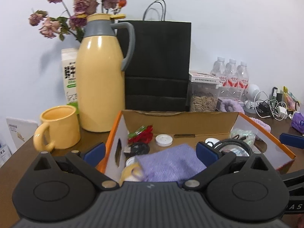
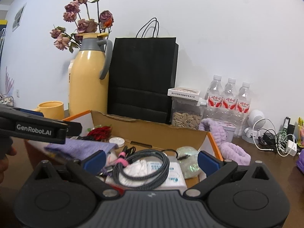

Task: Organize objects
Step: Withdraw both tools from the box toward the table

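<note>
Cardboard box (image 1: 180, 122) is sitting at 12 o'clock, already holding a purple cloth (image 1: 171, 161) and cable (image 2: 140, 168). Left gripper (image 1: 150, 153) and right gripper (image 2: 151, 159) are hovering spread apart, empty; purple headband (image 2: 233, 152) is lying outside at 2 o'clock.

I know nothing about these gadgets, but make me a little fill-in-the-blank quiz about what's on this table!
1. The mug beside the thermos jug is ____ in colour.
2. Behind the cardboard box stands a ____ paper bag.
3. ____ water bottles stand in a row by the wall.
4. The coiled braided cable lies ____ the box.

Missing words: yellow; black; three; inside
</note>
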`<state>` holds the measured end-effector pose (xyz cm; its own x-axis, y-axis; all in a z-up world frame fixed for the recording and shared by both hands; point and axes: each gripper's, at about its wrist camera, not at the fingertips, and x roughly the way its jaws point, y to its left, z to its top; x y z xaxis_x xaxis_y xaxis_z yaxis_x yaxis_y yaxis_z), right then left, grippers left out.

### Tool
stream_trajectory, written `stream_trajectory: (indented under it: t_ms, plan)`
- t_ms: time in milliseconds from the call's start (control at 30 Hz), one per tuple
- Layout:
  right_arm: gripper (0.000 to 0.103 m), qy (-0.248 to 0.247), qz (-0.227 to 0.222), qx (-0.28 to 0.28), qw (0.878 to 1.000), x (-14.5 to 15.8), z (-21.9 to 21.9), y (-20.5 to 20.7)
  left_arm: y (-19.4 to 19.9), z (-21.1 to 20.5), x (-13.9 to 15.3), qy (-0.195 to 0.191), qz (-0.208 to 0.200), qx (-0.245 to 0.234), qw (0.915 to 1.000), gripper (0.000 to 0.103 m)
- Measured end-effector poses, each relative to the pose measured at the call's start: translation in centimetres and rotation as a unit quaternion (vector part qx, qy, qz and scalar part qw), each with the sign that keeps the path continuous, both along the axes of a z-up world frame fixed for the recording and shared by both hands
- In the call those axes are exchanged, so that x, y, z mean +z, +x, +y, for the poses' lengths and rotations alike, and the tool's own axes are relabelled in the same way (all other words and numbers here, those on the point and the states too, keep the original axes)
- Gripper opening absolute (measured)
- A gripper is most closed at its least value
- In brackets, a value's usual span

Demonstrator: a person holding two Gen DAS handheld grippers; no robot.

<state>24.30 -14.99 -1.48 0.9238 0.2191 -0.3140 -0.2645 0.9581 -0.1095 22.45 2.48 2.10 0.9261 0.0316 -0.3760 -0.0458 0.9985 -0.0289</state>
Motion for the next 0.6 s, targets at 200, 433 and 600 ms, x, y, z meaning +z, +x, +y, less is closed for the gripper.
stream_trajectory:
  t_ms: [200, 433, 600]
  plan:
    - [0.103, 0.002, 0.013, 0.004, 1.000, -0.7, -0.2, -2.9, -2.7, 0.7, -0.9, -0.006, 0.011, 0.009, 0.9999, 0.103]
    - [0.102, 0.007, 0.044, 0.026, 0.999, -1.3, 0.0, -4.9, -4.9, 1.2, -1.9, -0.005, 0.033, 0.010, 0.9994, 0.103]
    - [0.086, 0.014, 0.082, 0.040, 0.996, -1.7, 0.5, -4.9, -5.5, 1.9, -2.6, -0.007, 0.055, 0.010, 0.9984, 0.103]
